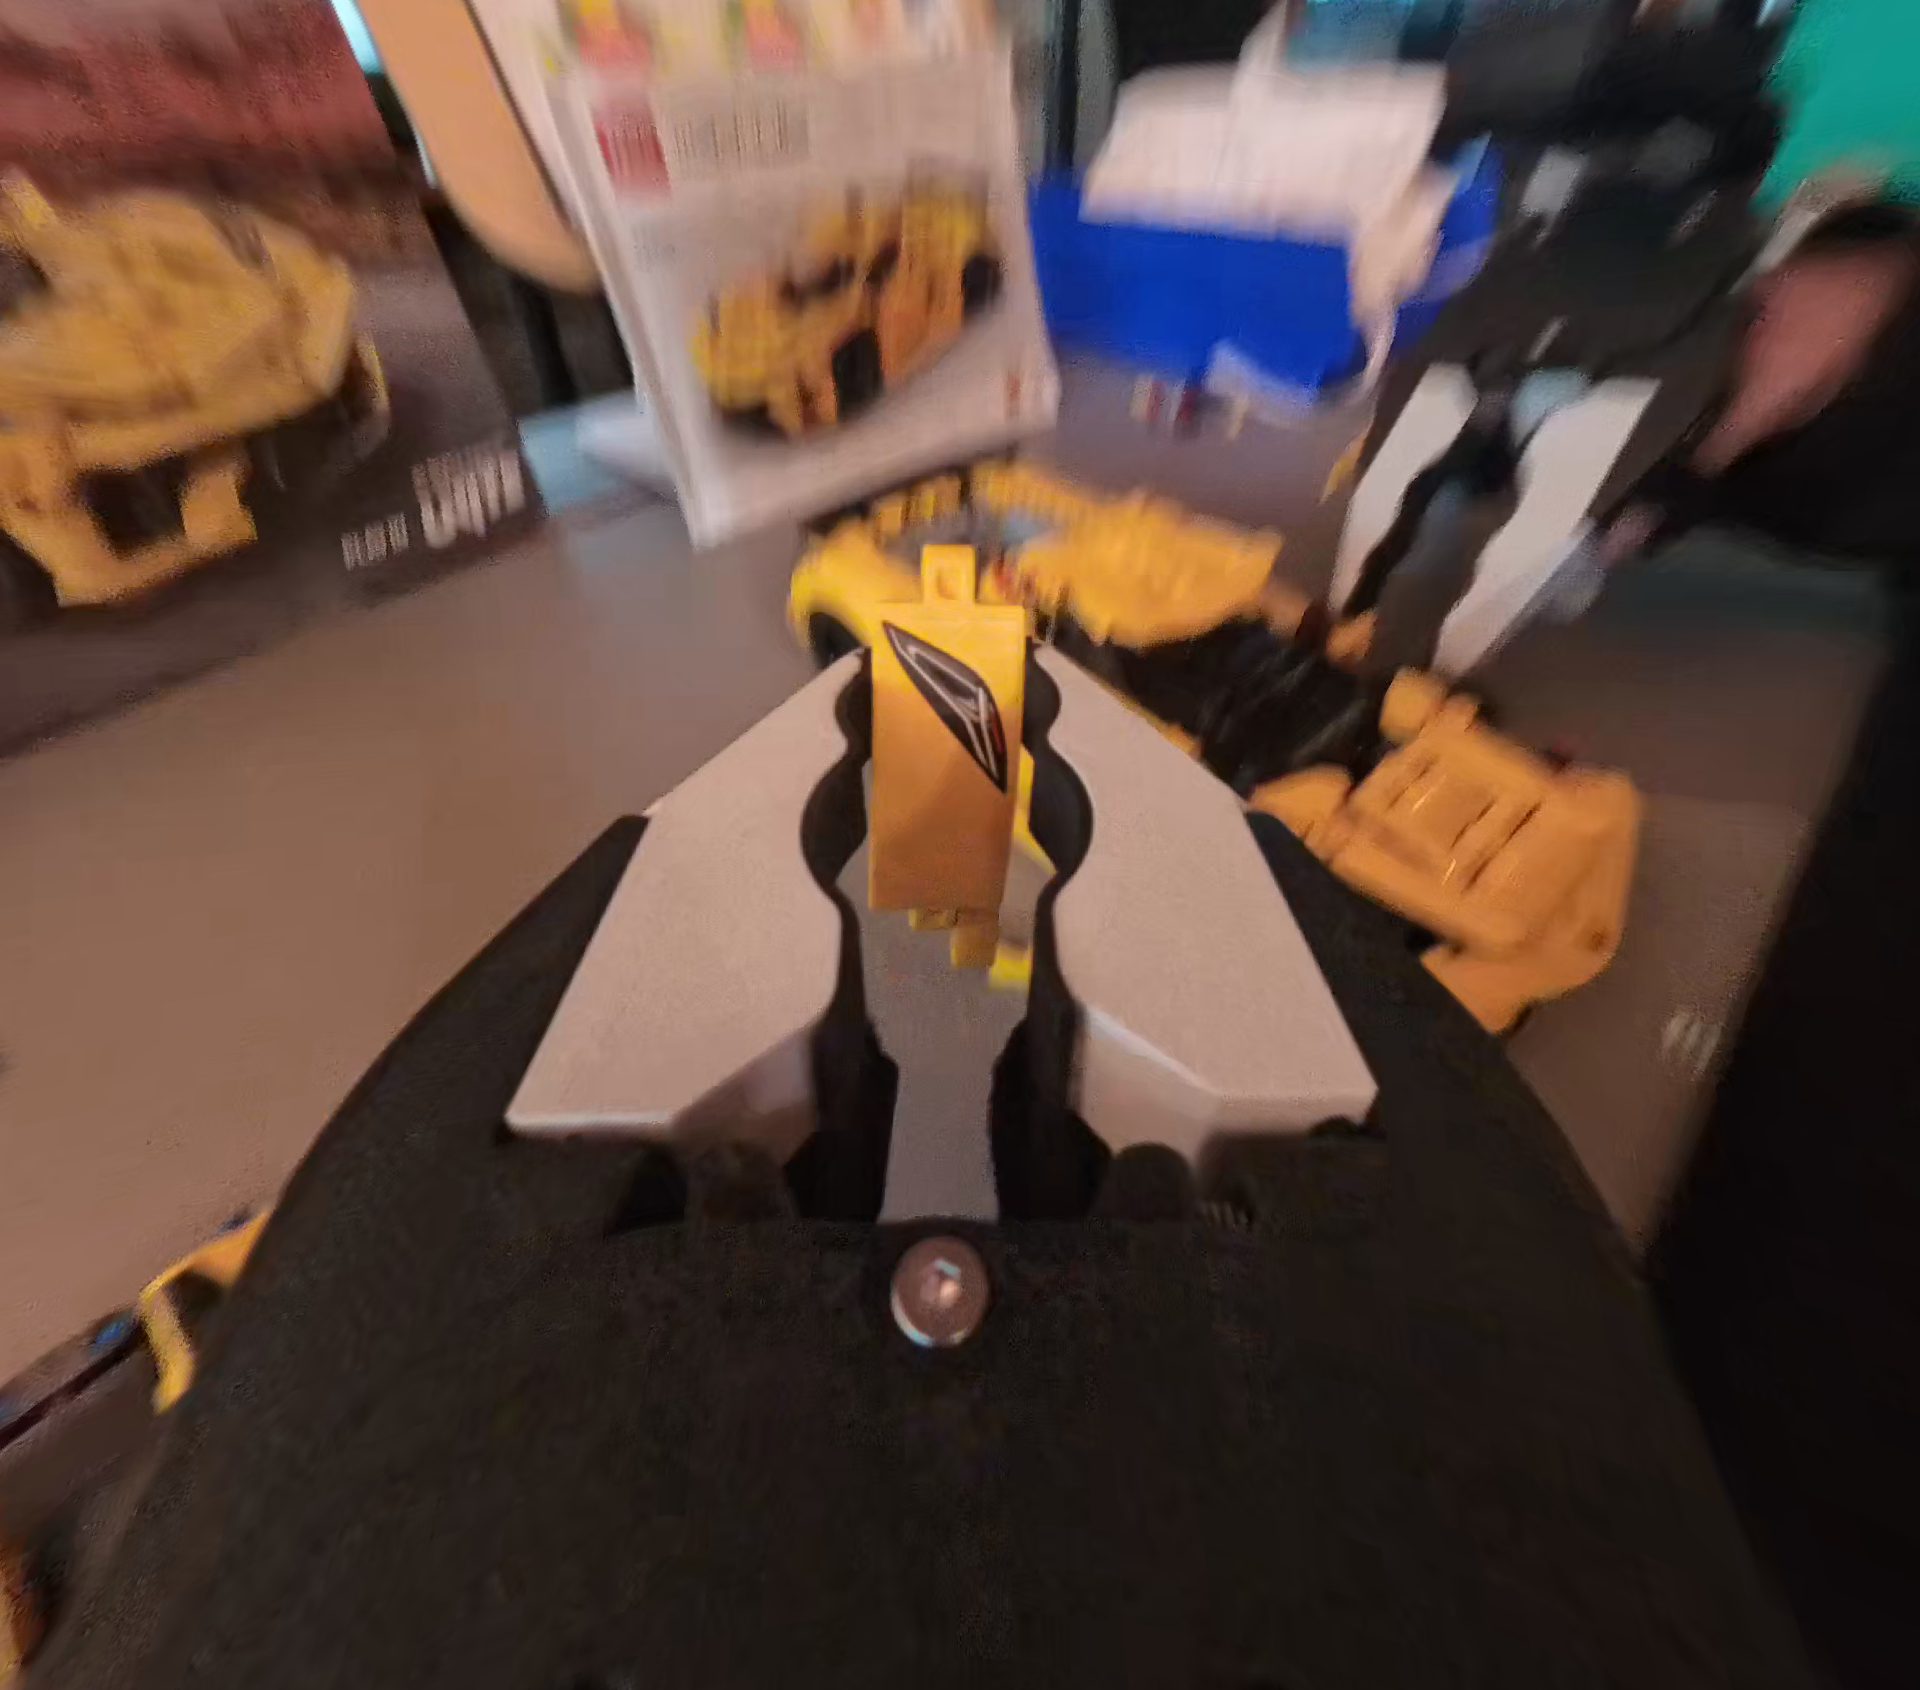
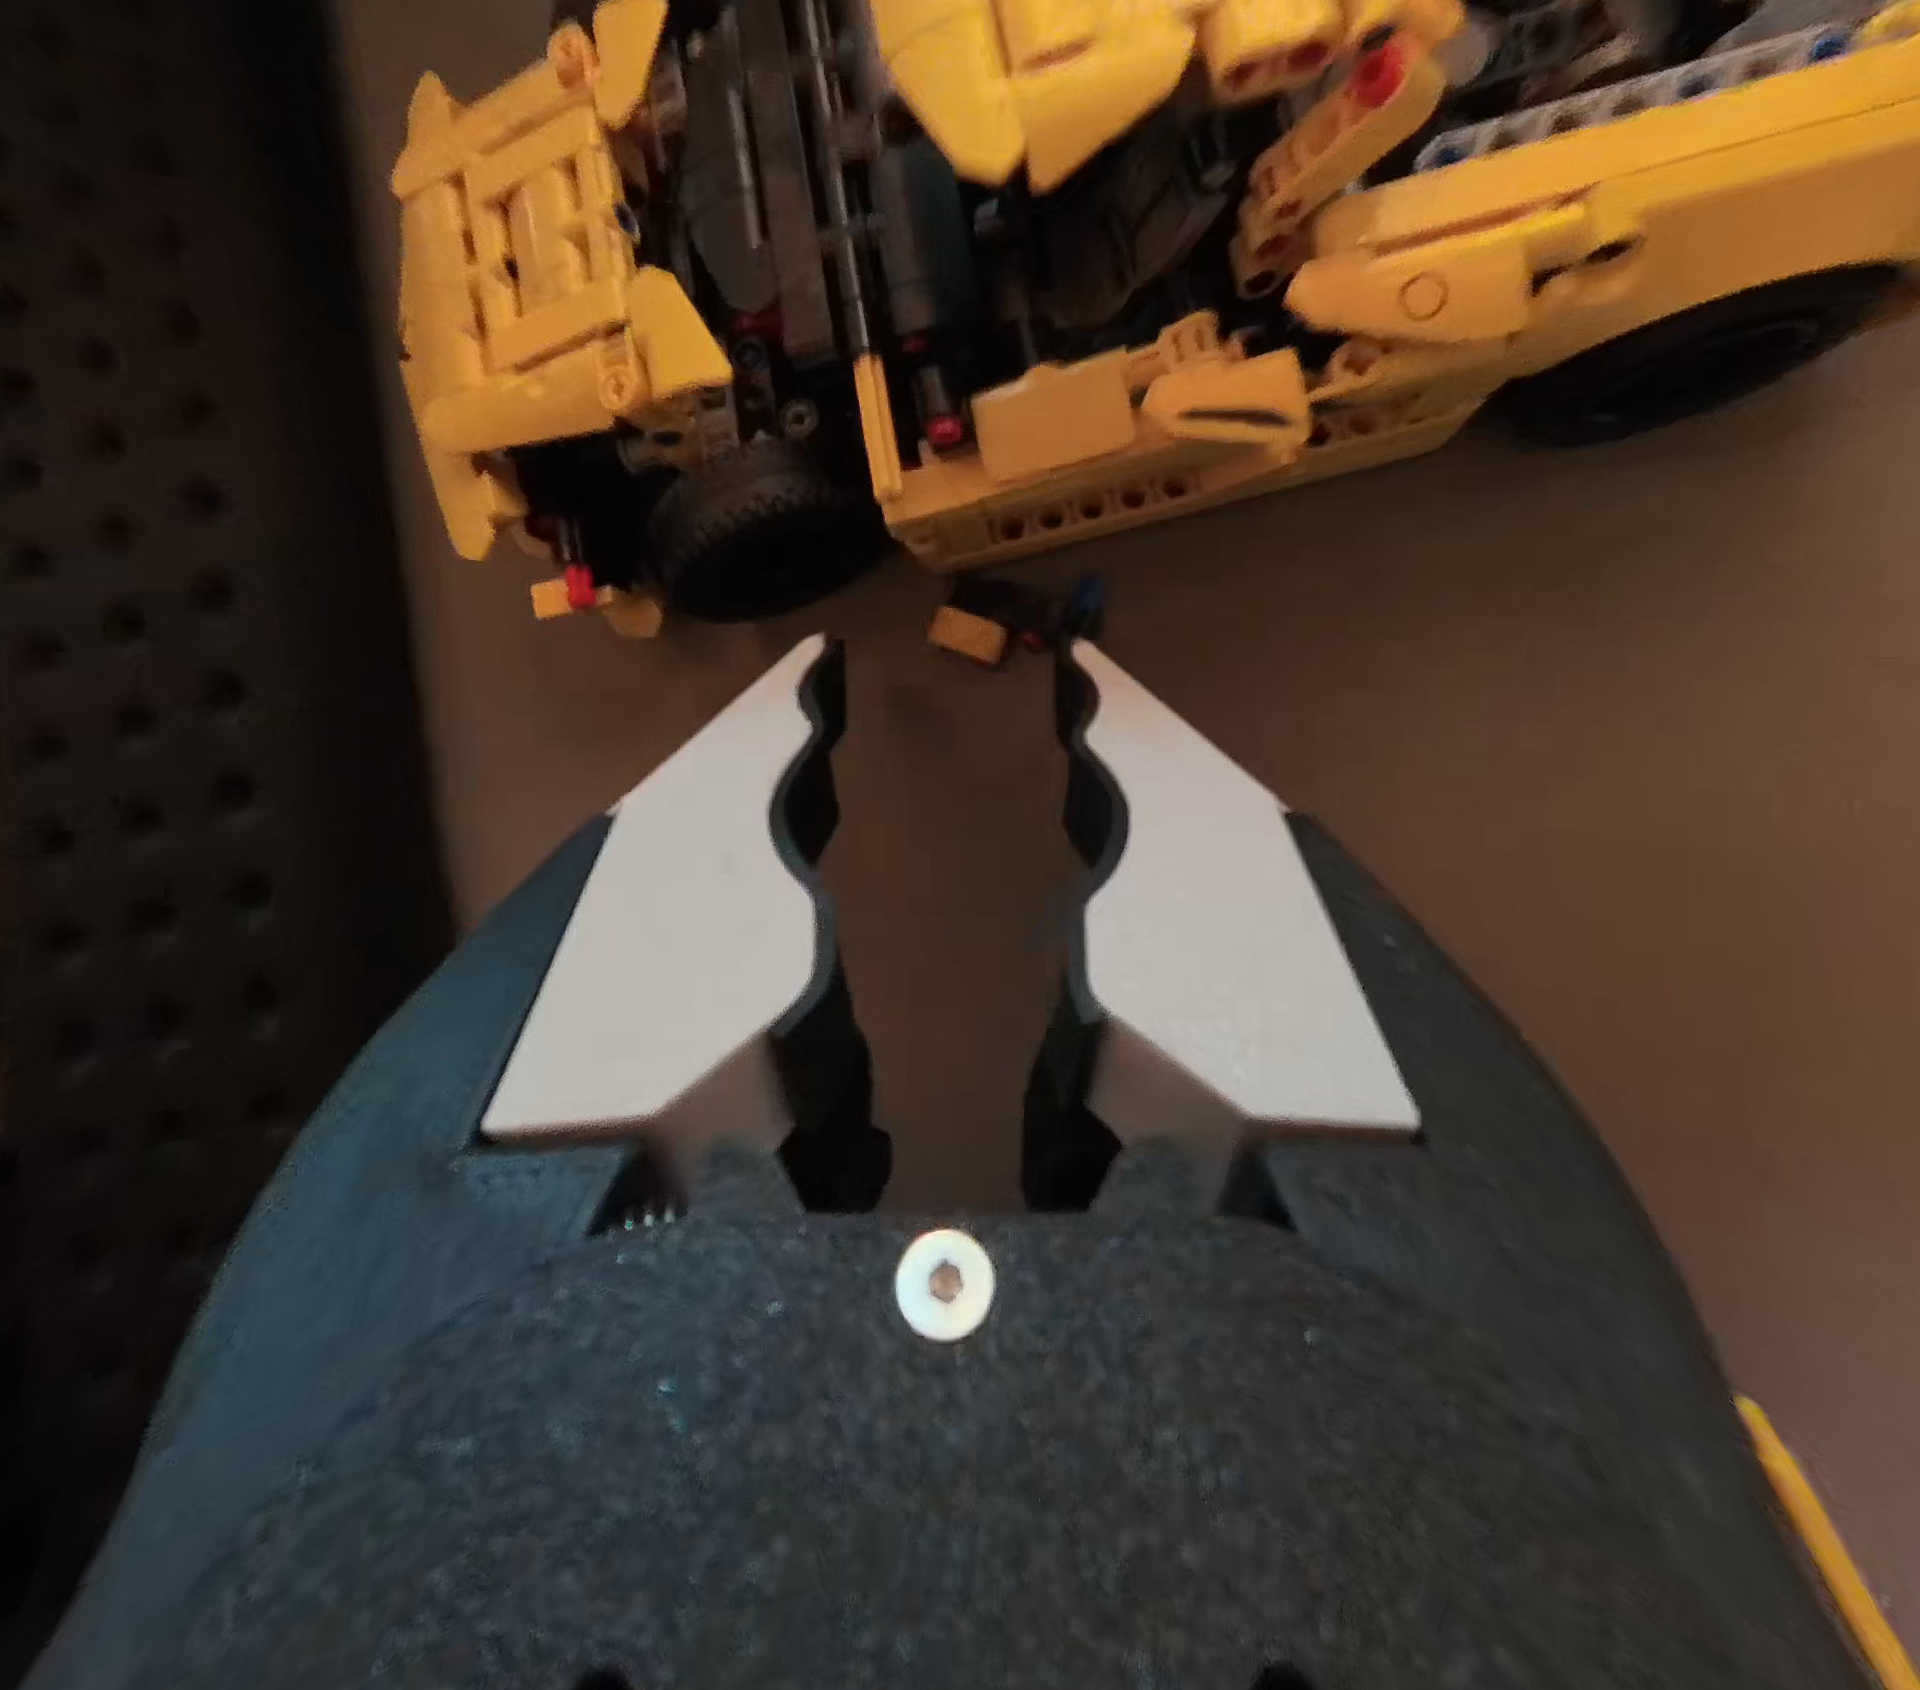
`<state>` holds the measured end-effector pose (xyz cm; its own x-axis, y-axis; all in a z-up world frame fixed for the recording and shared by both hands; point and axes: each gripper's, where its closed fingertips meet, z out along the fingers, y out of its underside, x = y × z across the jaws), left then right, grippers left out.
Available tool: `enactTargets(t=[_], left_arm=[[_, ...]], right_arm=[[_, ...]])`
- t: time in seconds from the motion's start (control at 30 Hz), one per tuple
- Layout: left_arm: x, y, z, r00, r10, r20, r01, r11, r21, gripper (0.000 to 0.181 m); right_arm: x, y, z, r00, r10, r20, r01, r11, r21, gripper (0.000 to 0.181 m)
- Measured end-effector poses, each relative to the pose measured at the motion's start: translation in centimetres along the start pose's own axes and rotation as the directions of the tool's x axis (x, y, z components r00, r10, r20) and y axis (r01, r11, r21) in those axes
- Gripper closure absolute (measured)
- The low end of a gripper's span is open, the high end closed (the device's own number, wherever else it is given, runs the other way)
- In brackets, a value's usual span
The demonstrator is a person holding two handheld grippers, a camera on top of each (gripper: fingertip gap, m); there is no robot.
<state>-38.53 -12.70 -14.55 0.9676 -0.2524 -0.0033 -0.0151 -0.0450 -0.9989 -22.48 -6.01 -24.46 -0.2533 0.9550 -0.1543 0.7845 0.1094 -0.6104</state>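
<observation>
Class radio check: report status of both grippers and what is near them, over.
Left gripper shut on yellow panel piece. Right gripper open, empty, tips near small loose pieces beside yellow brick car. Nothing between its fingers.

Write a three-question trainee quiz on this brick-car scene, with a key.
1. True or false: the left gripper is empty.
2. What lies on the table just beyond the right gripper?
A. a small loose cluster of pieces
B. a screwdriver
C. a blue tub
3. Fill in: the yellow model car rests on the ____ table.

Key:
1. False: it is shut on a yellow panel piece with a black sticker.
2. A; the right gripper's jaws stand open and hold nothing.
3. Brown.
</observation>
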Motion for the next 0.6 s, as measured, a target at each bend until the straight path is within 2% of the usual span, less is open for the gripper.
enactTargets(t=[0.03,0.07,0.13,0.17,0.2,0.27,0.37,0.43,0.53,0.6], left_arm=[[0.1,-1.6,-0.6,0.993,-0.104,-0.049,0.109,0.989,0.099,0.156],[0.3,-2.6,-1.2,0.960,-0.243,-0.141,0.261,0.956,0.130,0.156],[0.7,-4.4,-2.3,0.804,-0.474,-0.360,0.548,0.825,0.140,0.156],[0.6,-5.4,-2.9,0.719,-0.530,-0.450,0.647,0.746,0.154,0.156],[0.4,-6.2,-3.4,0.655,-0.557,-0.512,0.711,0.683,0.166,0.156],[0.5,-7.2,-4.2,0.591,-0.551,-0.588,0.760,0.625,0.178,0.156],[1.5,-8.2,-5.2,0.511,-0.516,-0.687,0.798,0.582,0.157,0.155],[2.0,-8.7,-5.7,0.446,-0.501,-0.741,0.825,0.551,0.124,0.156],[2.8,-8.9,-5.8,0.381,-0.497,-0.780,0.840,0.539,0.067,0.156],[3.7,-8.6,-5.4,0.387,-0.500,-0.775,0.821,0.570,0.042,0.156]], right_arm=[[0.1,-1.1,-0.8,1.000,-0.002,-0.027,0.003,0.999,0.033,0.135],[-0.1,-2.7,-1.7,0.998,-0.013,-0.057,0.017,0.996,0.085,0.134],[-1.4,-7.3,-3.5,0.993,-0.049,-0.105,0.074,0.967,0.243,0.133],[-3.0,-9.9,-4.1,0.994,-0.059,-0.087,0.086,0.933,0.349,0.132],[-5.2,-12.4,-4.2,0.998,-0.064,-0.013,0.063,0.887,0.457,0.132],[-9.5,-15.7,-2.8,0.977,-0.045,0.208,-0.088,0.805,0.586,0.132],[-11.2,-17.8,0.7,0.903,0.064,0.425,-0.334,0.729,0.598,0.136],[-12.7,-18.8,0.7,0.828,0.060,0.558,-0.436,0.695,0.572,0.135],[-13.7,-19.7,0.2,0.812,0.015,0.583,-0.444,0.664,0.601,0.146],[-14.4,-19.7,0.8,0.809,0.012,0.588,-0.431,0.691,0.580,0.145]])
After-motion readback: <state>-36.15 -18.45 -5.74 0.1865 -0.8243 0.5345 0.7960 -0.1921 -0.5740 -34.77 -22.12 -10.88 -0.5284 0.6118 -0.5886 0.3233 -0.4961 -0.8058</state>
